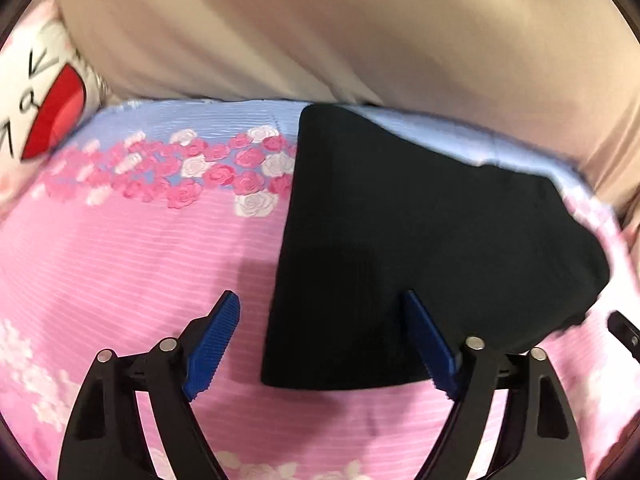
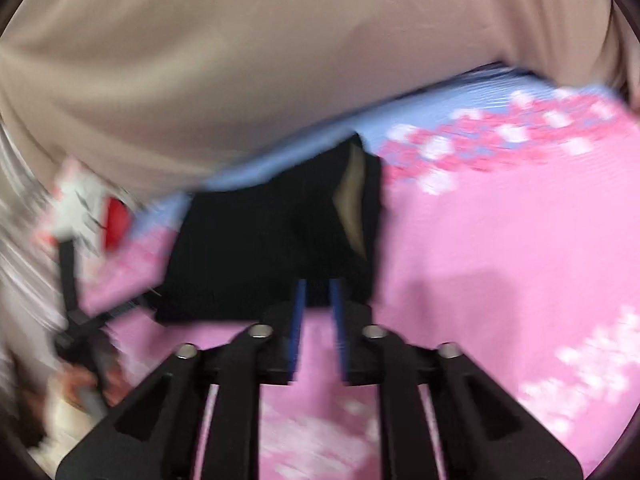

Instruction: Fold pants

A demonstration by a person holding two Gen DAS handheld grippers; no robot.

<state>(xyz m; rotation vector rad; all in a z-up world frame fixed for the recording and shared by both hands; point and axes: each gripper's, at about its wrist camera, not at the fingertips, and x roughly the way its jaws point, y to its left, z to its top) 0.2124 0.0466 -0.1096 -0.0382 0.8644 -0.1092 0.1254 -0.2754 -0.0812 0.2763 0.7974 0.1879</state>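
Observation:
The black pants (image 1: 420, 240) lie folded into a compact block on the pink flowered bedsheet (image 1: 120, 260). My left gripper (image 1: 320, 304) is wide open just above the block's near left corner, its right finger over the cloth, holding nothing. In the blurred right wrist view the pants (image 2: 260, 248) lie ahead, with a tan lining showing at their right edge. My right gripper (image 2: 319, 286) has its blue pads close together with a narrow gap, tips at the pants' near edge; no cloth shows between them.
The person's beige clothing (image 1: 320, 32) fills the far side. A white cushion with a red mark (image 1: 44, 112) lies at the far left. The left gripper's frame (image 2: 76, 300) shows at the left of the right wrist view.

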